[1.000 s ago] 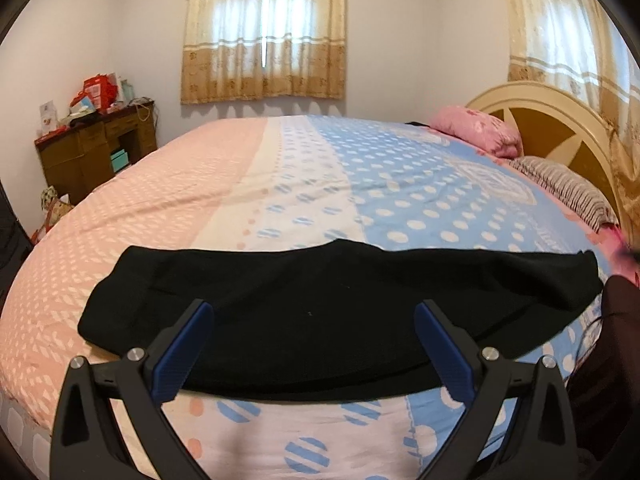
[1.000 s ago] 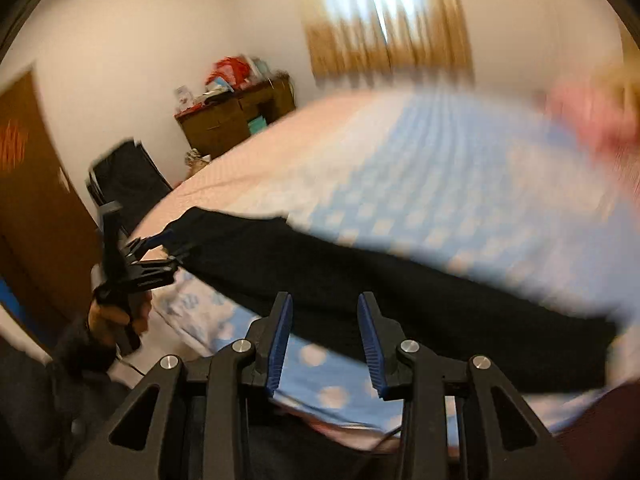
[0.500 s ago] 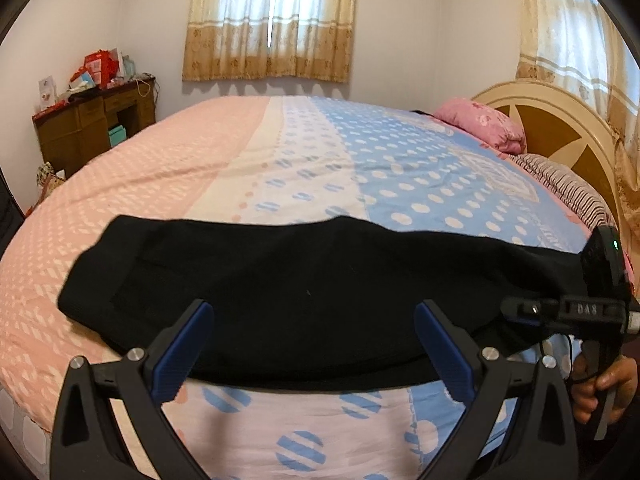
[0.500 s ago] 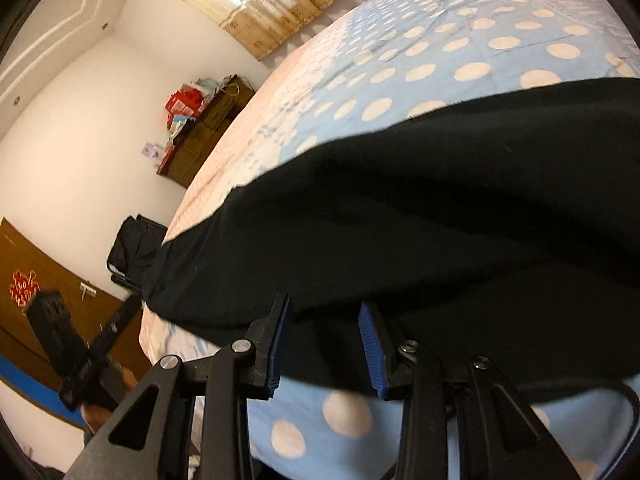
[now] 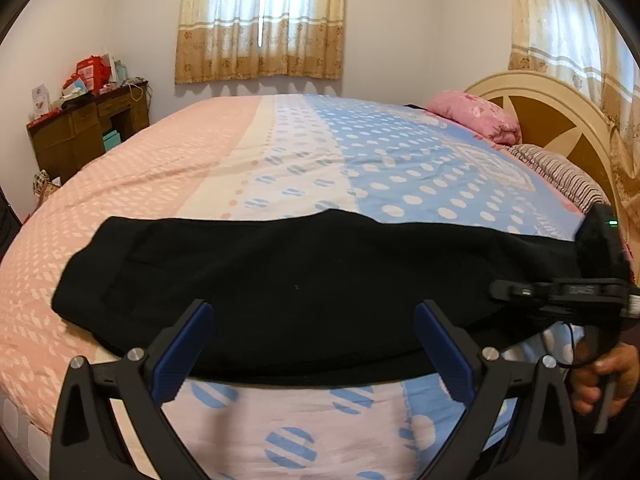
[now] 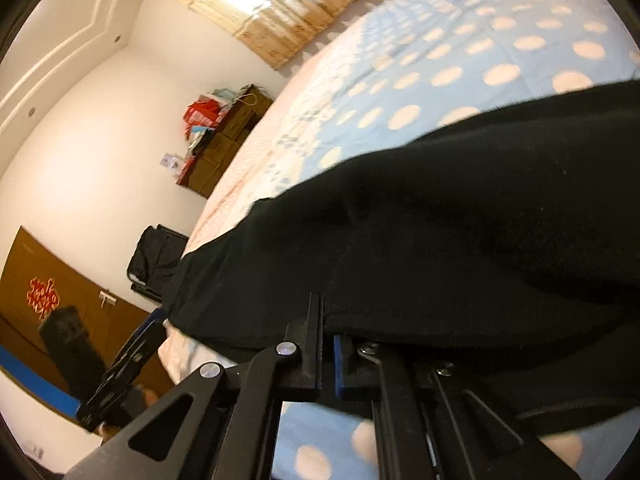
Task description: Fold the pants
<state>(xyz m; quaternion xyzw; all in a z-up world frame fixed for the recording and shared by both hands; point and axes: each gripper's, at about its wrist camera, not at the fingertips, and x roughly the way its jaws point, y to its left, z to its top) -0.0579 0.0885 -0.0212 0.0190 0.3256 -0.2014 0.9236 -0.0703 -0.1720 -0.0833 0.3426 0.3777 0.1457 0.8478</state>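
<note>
1. The black pants (image 5: 304, 288) lie stretched across the near edge of the bed (image 5: 280, 168), already doubled lengthwise into one long band.
2. The right tool (image 6: 328, 344) is pressed together on the hem at its end. It seems to hold only a thin bite of cloth, so a quick lift could pull free or raise just the top layer and split the fold.
3. The left tool (image 5: 310, 344) hovers spread over the middle, gripping nothing. With nothing pinning that end, the band may drag or skew.
4. Cloth near the edge could slide off the bed.
</note>
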